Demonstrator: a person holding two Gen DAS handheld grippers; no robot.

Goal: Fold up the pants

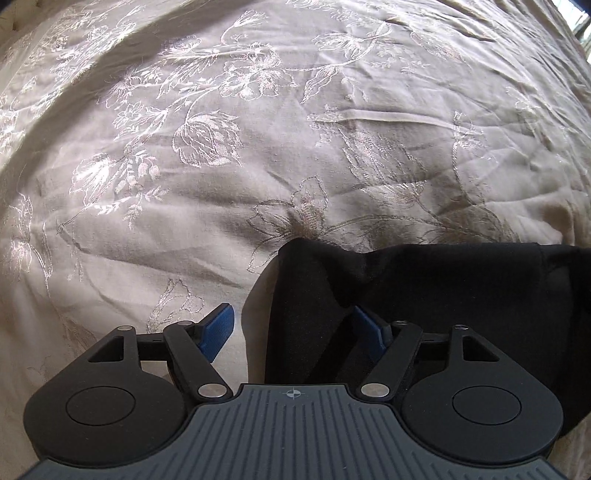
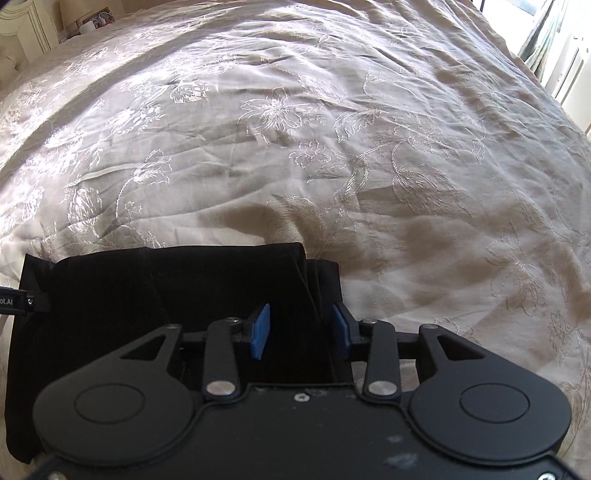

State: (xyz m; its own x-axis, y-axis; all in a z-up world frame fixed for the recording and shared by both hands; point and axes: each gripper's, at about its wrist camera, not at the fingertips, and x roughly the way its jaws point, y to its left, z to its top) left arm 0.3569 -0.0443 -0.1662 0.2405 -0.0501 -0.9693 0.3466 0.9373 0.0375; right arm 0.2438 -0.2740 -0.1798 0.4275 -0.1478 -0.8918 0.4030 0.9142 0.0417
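Observation:
The black pants [image 1: 443,295] lie folded on the beige bedspread, low and to the right in the left wrist view. My left gripper [image 1: 295,328] stands open over their left edge. One blue pad [image 1: 218,332] hangs over bare bedspread, the other [image 1: 369,332] over the cloth. In the right wrist view the pants [image 2: 166,288] fill the lower left. My right gripper [image 2: 301,328] is open at their right edge, with dark cloth between the pads and no pad pressing on it. A black part of the other gripper [image 2: 26,301] pokes in at the left edge.
The floral-embroidered bedspread [image 2: 332,147] spreads wide and wrinkled beyond the pants. A pale headboard and a nightstand with small items [image 2: 85,22] stand at the far left. A curtain and a bright window [image 2: 546,33] are at the far right, past the bed's edge.

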